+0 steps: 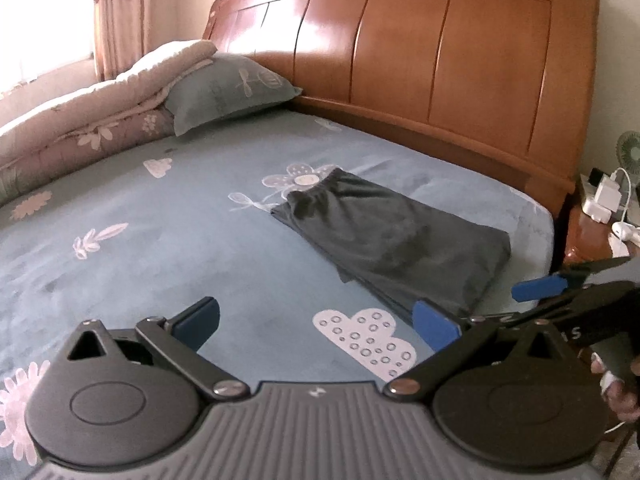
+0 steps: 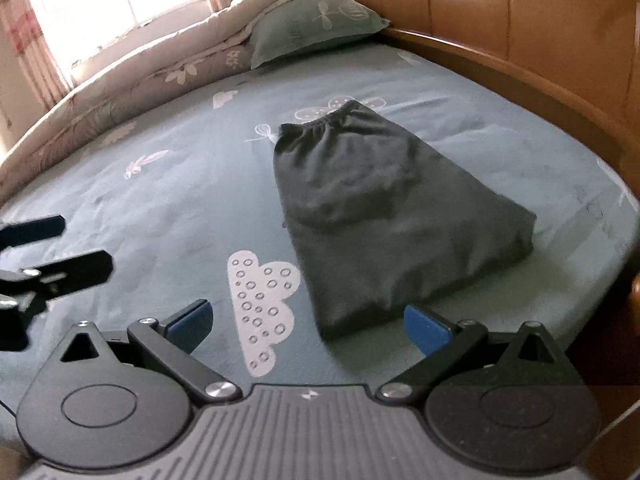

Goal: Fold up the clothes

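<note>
Left claw (image 1: 316, 320): jaws spread wide, blue pads apart, nothing between them, hovering over the bed sheet (image 1: 160, 248). Right claw (image 2: 308, 322): also wide, empty.

Dark grey shorts (image 2: 372, 216) lie folded flat on the bed, elastic waistband at the far end from both claws, folded edge at the near end. From the right claw, the shorts sit straight ahead and slightly right; their near edge is just in front of its right pad (image 2: 426, 328), contact unclear. From the left claw, the shorts (image 1: 396, 240) are ahead and to the right, near corner close to its right pad.

Right claw shows at the right edge of the left wrist view (image 1: 560, 284), just right of the shorts' near end, a hand (image 1: 616, 384) behind it. Left claw shows at the left edge of the right wrist view (image 2: 60, 248), well apart from the shorts.

White cloud print (image 2: 260, 304) on the sheet lies between the right claw's pads, just left of the shorts. Pillow (image 1: 228, 88) and rolled quilt (image 1: 100, 120) far ahead left, by the wooden headboard (image 1: 440, 60).
</note>
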Motion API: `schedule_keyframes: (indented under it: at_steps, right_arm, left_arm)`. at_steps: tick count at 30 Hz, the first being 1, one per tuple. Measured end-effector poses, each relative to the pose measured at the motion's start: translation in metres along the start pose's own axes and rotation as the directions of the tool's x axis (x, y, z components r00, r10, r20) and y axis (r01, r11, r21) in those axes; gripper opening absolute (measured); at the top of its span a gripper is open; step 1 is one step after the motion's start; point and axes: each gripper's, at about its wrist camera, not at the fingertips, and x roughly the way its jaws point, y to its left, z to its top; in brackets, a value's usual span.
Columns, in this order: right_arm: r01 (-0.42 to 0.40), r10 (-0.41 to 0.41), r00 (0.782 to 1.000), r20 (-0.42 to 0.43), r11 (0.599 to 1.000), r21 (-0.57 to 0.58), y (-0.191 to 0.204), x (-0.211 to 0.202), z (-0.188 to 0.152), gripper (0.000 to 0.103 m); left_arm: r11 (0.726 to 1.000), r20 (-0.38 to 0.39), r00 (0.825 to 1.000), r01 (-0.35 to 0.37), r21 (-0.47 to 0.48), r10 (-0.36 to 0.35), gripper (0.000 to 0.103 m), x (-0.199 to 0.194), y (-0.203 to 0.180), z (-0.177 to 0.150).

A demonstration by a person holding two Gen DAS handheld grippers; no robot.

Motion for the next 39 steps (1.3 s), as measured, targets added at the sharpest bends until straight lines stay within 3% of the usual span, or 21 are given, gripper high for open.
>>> schedule_keyframes:
  at_steps: [7,15,20,29,39]
  right_arm:
    - [0.043,-0.043,0.999,0.013,0.999,0.024,0.000,-0.024,-0.006,0.103]
    - [0.101,-0.104,0.993,0.049,0.994,0.050,0.005,-0.053,-0.005,0.103]
    - [0.172,-0.173,0.983,0.059,0.985,0.032,0.015,-0.069,-0.008,0.103]
    - [0.192,-0.194,0.980,0.053,0.981,0.031,0.019,-0.079,-0.017,0.103]
    - [0.182,-0.182,0.983,0.019,0.983,0.024,0.026,-0.074,-0.021,0.103]
  left_arm:
    - [0.998,-0.021,0.998,0.062,-0.026,-0.063,0.102,-0.005,-0.005,0.009]
    - [0.995,-0.044,0.995,0.094,0.036,-0.092,0.102,-0.015,-0.025,0.029]
    - [0.999,-0.072,0.997,0.038,-0.026,-0.040,0.102,-0.021,-0.028,0.025]
    - [0.996,-0.148,0.988,-0.054,-0.069,0.044,0.102,-0.034,-0.021,0.012]
    - [0.992,-0.211,0.977,-0.055,-0.118,0.029,0.102,-0.036,-0.012,-0.005]
